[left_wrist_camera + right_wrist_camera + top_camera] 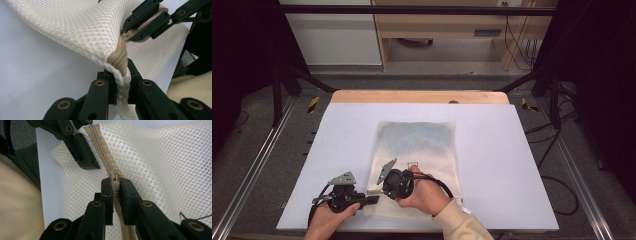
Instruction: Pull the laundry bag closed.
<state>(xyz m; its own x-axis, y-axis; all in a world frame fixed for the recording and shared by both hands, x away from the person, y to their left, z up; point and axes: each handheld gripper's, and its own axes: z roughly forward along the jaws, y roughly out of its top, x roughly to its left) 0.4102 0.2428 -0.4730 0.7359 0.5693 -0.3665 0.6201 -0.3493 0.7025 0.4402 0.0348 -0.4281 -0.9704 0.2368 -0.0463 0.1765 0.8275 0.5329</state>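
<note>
A flat, cream-white mesh laundry bag (417,150) with a tan zipper (101,150) along its near edge is lying in the middle of the pale grey table (512,165), and both grippers are working at its near left corner. The left gripper (121,82) is pinching the corner of the bag, its jaws closed tight on the bunched mesh and the end of the zipper tape, lifting that corner slightly off the table. The right gripper (115,195) is clamping the small tan zipper pull (114,176) between its jaws, just beside the left gripper's grip.

Judging from this, the zipping or unzipping is only at its beginning: both holds are made and the bag is being anchored, but the slider is sitting close to the corner end of the track, so nearly the whole length of the zipper is left to travel.

Several things are staying uncertain. In the right gripper view the teeth beyond the slider are looking meshed, yet the stretch below the jaws is covered by them, so whether the bag is being opened or closed is hard to say. In the high view the person's hands (424,192) and the gripper bodies are covering the near edge of the bag, hiding the zipper's run. A bluish patch inside the bag's far half is too blurred to identify, and a thin dark thread (195,216) at the edge of the right gripper view is cut off
</note>
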